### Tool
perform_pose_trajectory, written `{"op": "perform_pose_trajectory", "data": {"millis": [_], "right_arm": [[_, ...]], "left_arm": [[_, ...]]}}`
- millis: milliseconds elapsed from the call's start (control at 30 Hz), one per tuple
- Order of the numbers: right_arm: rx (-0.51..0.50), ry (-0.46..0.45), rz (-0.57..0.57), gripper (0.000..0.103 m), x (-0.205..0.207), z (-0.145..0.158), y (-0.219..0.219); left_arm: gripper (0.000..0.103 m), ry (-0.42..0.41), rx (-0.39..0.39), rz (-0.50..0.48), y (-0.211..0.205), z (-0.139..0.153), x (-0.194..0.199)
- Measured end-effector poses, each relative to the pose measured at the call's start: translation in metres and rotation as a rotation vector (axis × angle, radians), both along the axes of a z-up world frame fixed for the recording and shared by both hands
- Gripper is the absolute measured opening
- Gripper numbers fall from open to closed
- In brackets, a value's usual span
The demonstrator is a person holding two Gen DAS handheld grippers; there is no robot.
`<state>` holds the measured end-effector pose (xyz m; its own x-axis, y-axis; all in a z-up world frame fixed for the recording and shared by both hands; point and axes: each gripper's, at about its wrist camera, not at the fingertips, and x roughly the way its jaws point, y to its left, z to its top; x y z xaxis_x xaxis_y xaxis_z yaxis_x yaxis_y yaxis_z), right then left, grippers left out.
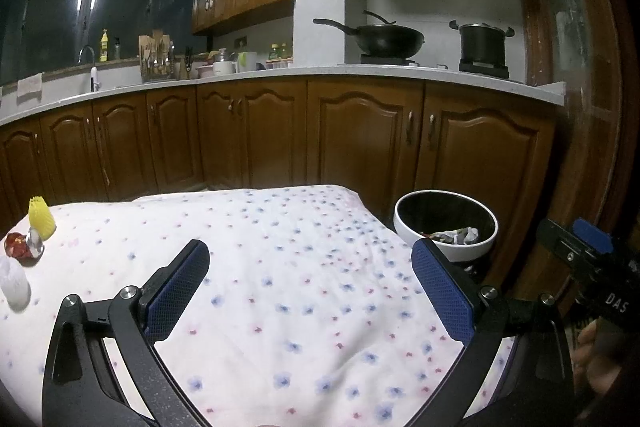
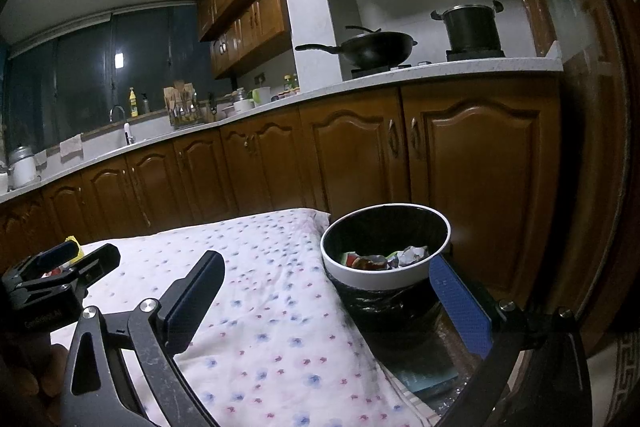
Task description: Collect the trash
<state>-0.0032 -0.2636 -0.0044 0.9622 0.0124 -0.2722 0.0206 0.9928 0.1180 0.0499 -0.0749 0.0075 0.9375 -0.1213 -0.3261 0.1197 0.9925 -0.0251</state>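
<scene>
1. Far left of my left jaws [image 1: 310,289] on the worktop [image 1: 280,267]: white cup [image 1: 14,283], red wrapper [image 1: 20,246], yellow cup [image 1: 41,218].
2. Left jaws spread, empty.
3. Right jaws [image 2: 326,301] spread, empty.
4. Bin [image 2: 386,251] just ahead of my right jaws, trash inside.

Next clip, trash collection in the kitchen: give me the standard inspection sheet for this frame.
Surface: table under a white cloth with small flower print, wrinkled.
Job's things: white-rimmed bin off the table's right edge, black liner, crumpled wrappers inside. On the table's far left: yellow paper cup, red foil wrapper, white paper cup.
Clutter: nothing seen on the rest of the cloth.
Grippers: left gripper open, empty, over the cloth; right gripper open, empty, aimed towards the bin.
Cables: nothing seen.
Surroundings: brown wooden cabinets, counter with wok, pot, sink tap, dark window.
</scene>
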Motion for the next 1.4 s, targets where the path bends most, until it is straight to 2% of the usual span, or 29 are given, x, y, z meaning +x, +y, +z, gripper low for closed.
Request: {"op": "perform_pose_trajectory", "data": {"millis": [1033, 1400], "right_arm": [[0.008, 0.004, 0.003, 0.103, -0.002, -0.001, 0.001], [0.017, 0.012, 0.005, 0.103, -0.005, -0.004, 0.009]], "left_arm": [[0.103, 0.003, 0.003, -0.013, -0.006, 0.002, 0.0], [0.103, 0.022, -0.004, -0.025, -0.001, -0.006, 0.007]]}}
